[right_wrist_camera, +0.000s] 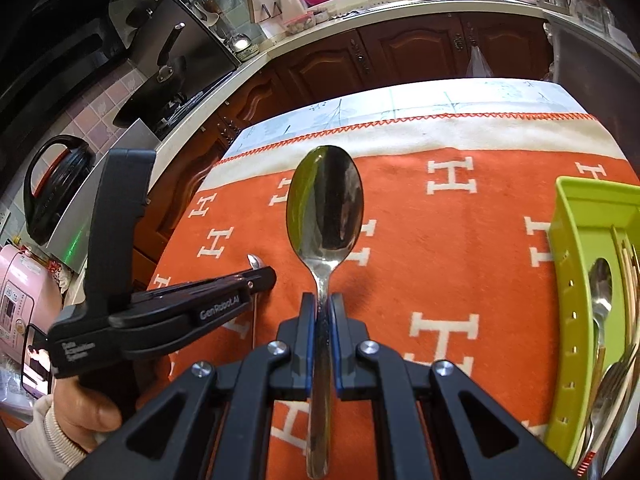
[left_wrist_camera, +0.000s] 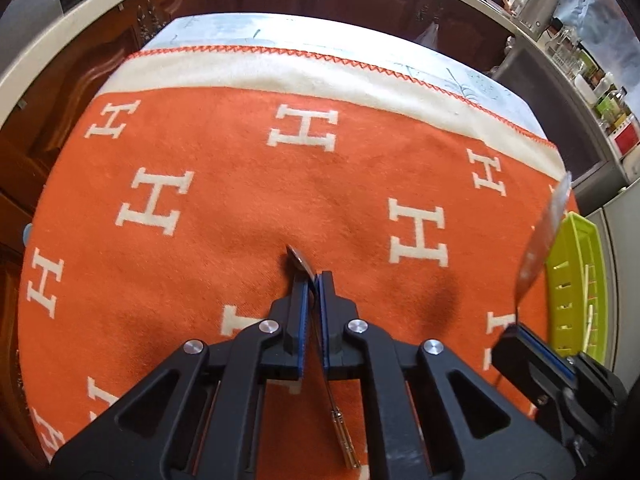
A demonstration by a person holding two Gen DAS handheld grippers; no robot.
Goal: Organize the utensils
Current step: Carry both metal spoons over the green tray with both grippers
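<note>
While your right gripper (right_wrist_camera: 324, 304) clamps the large spoon (right_wrist_camera: 325, 204) and your left gripper (left_wrist_camera: 312, 284) pinches a small spoon (left_wrist_camera: 298, 260), both above the blanket (left_wrist_camera: 240, 184), carry them to the green tray (right_wrist_camera: 576, 216) alongside.

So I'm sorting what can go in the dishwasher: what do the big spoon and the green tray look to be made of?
Big spoon: polished metal, likely stainless steel; its bowl mirrors the room.
Green tray: moulded plastic by the look, matte lime green, with punched slots in its wall.
</note>
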